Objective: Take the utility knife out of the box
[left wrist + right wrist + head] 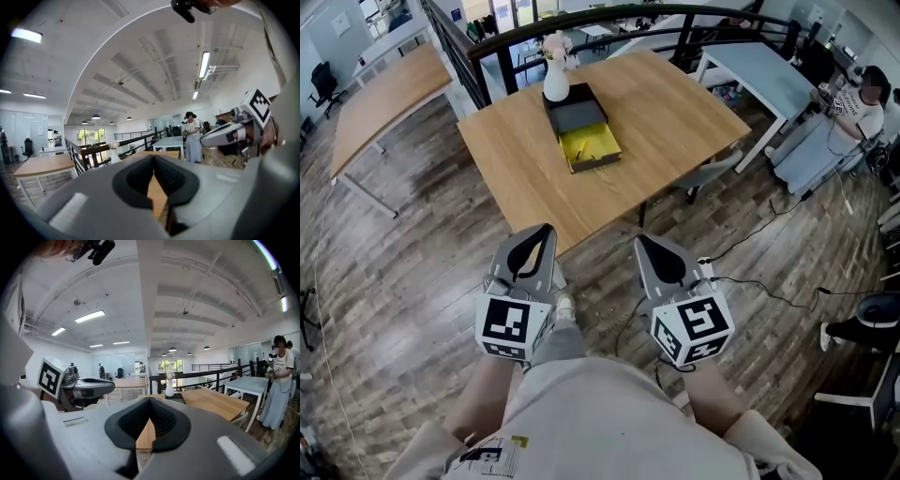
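Observation:
An open box rests on the wooden table (675, 122), with a yellow tray (592, 148) in front and a dark grey lid part (577, 114) behind. Something thin and dark lies in the tray, too small to make out. My left gripper (546, 230) and right gripper (642, 240) hover side by side over the floor, short of the table's near edge, both pointing toward the box. Each is shut with nothing between its tips. In the right gripper view the box (174, 398) sits far ahead past the right gripper (149, 400). The left gripper (153, 157) faces the table (157, 194).
A white vase (556, 82) of flowers stands just behind the box. A black railing (609, 28) runs behind the table. Other tables stand left (384, 94) and right (769, 75). Cables (769, 291) trail on the floor at right. A person (862, 103) sits far right.

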A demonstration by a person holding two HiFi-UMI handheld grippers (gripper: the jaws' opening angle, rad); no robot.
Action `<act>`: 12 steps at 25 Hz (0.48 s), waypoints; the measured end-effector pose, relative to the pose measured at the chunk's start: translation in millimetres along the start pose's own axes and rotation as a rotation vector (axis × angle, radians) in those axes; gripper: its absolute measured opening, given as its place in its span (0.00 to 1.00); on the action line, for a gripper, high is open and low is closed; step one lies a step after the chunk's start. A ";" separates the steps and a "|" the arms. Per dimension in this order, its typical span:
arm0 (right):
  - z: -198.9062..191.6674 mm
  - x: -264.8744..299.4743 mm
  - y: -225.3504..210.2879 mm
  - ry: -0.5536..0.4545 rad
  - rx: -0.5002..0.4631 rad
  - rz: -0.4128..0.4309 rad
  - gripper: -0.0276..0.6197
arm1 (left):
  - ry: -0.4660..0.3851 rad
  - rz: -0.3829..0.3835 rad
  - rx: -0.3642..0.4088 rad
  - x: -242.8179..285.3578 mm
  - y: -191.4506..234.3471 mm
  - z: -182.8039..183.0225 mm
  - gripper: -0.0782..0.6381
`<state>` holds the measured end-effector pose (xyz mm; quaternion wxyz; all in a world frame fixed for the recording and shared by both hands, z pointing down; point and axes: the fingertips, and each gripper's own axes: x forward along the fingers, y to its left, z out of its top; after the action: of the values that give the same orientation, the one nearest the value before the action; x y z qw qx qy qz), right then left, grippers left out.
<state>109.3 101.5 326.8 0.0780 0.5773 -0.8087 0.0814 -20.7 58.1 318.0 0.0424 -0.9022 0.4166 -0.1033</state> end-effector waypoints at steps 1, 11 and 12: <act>0.3 7.9 -3.6 0.006 -0.002 -0.001 0.05 | 0.004 -0.003 -0.003 7.4 4.0 -1.6 0.11; 11.1 100.6 -21.0 0.067 0.011 -0.009 0.05 | 0.057 -0.040 -0.032 67.9 63.9 -18.1 0.11; 11.6 110.3 -22.2 0.073 0.012 -0.010 0.05 | 0.059 -0.046 -0.034 74.8 70.0 -18.9 0.11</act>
<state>94.5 -9.8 340.7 0.1043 0.5784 -0.8020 0.1070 -29.7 -44.0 336.4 0.0123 -0.9086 0.3987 -0.1239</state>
